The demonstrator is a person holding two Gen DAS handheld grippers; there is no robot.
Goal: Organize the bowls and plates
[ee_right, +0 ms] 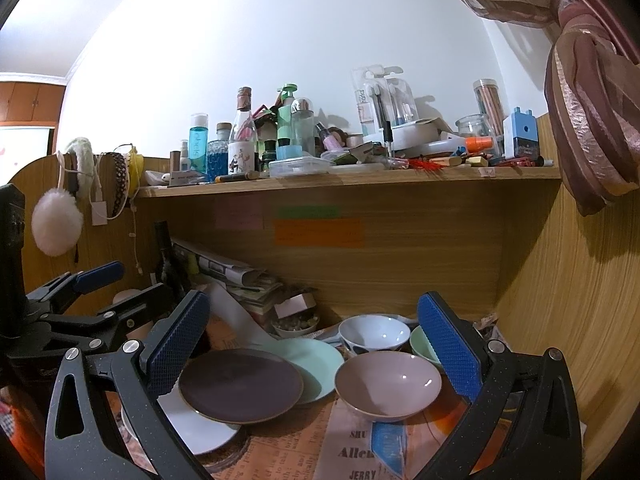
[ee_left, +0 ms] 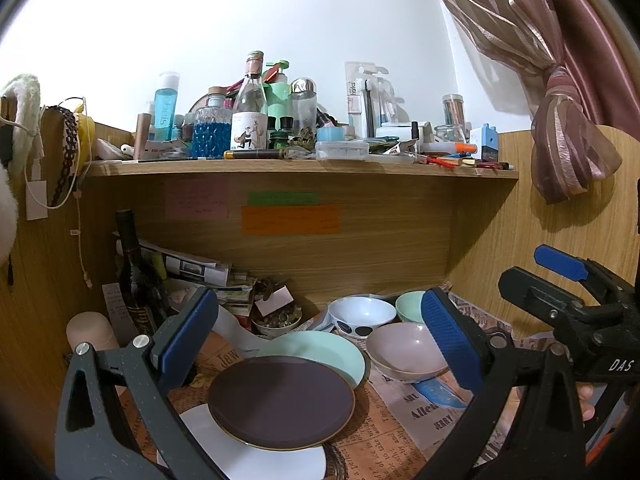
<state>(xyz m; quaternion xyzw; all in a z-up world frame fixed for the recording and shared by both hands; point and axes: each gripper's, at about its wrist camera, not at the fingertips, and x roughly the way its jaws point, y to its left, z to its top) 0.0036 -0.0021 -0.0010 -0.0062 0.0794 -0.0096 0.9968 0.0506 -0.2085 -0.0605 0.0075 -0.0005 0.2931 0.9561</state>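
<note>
Dark plate [ee_left: 281, 402], stiff, glossy, breakable, lies ahead of the spread left tool [ee_left: 316, 340]; pinch its raised rim. Right tool [ee_right: 314, 344] is spread too, holding nothing

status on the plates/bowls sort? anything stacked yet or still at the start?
Near the start. Done: little. The dark plate lies across the white plate and mint plate, overlapping, not aligned. In hand: nothing; left gripper and right gripper are both open above the dishes. Left: square up the plates, nest the pink bowl, spotted white bowl and mint bowl, all standing apart.
</note>
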